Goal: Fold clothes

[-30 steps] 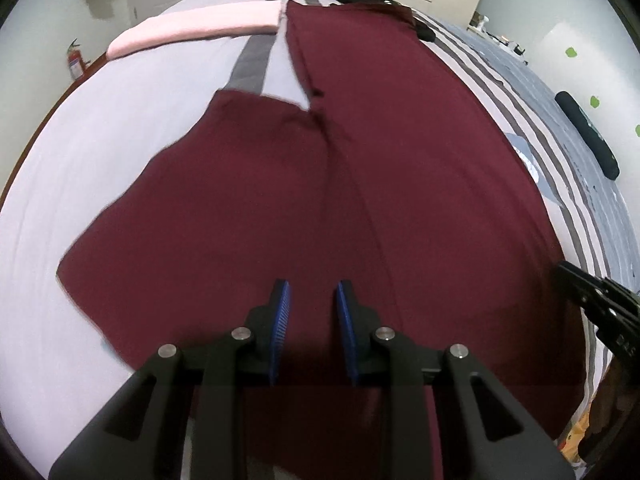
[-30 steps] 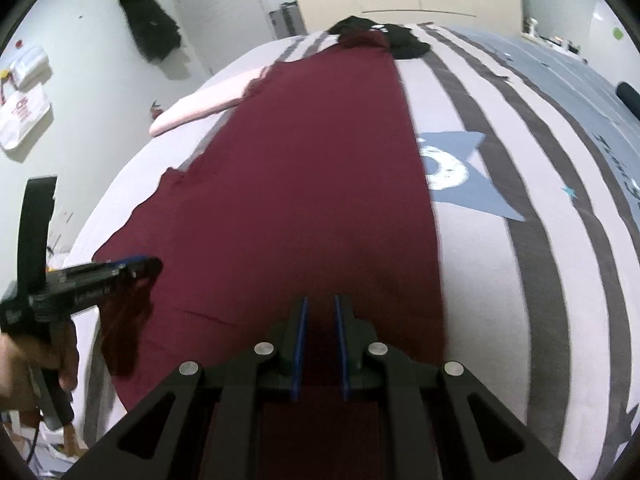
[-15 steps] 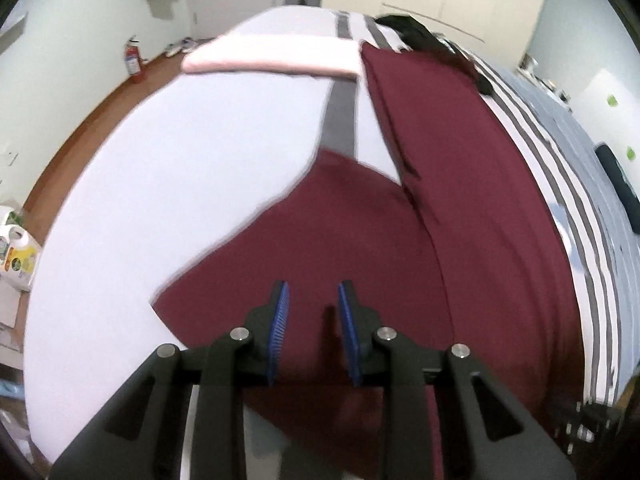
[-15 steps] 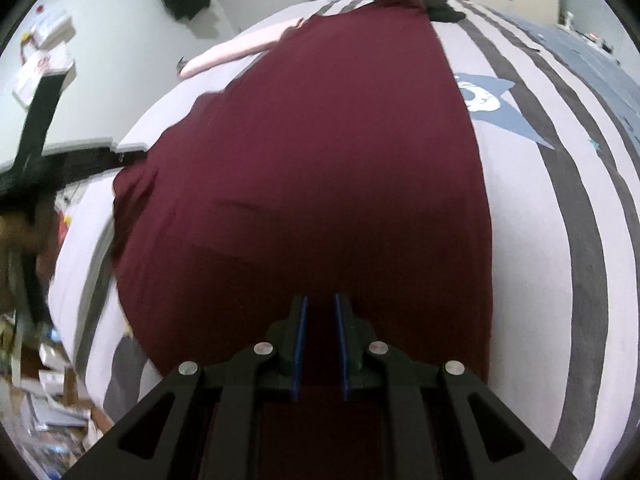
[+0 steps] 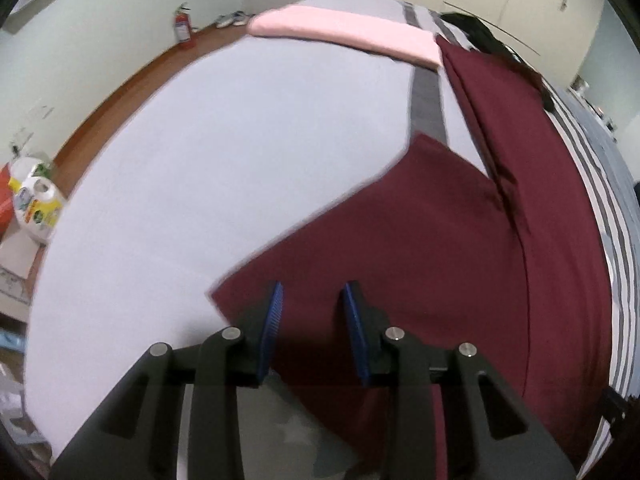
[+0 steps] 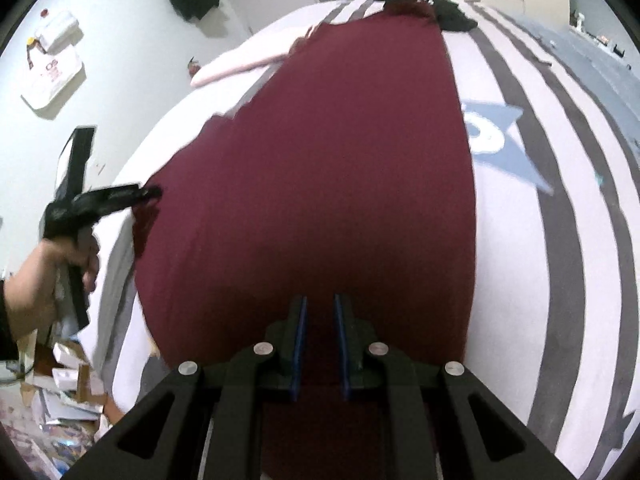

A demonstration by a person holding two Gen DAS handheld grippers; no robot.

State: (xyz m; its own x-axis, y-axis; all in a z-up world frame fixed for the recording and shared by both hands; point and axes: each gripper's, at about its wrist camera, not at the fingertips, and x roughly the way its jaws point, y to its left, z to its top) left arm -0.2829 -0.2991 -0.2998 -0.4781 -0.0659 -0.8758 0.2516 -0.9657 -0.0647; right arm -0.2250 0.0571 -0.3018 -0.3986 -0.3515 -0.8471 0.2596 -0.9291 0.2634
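We are spreading the left claw (image 5: 312, 322) apart, letting go of the maroon garment (image 6: 340, 184) now folded lengthwise on the bed (image 5: 200, 160); our right claw (image 6: 320, 342) is staying clamped on its near hem

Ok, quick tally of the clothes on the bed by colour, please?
Maroon: 1, the large maroon cloth garment spread flat.
Pink: 1, the folded pale pink garment at the far edge.
Black: 1, the crumpled black clothing heap at the far end; piece count unclear.
Total: 3
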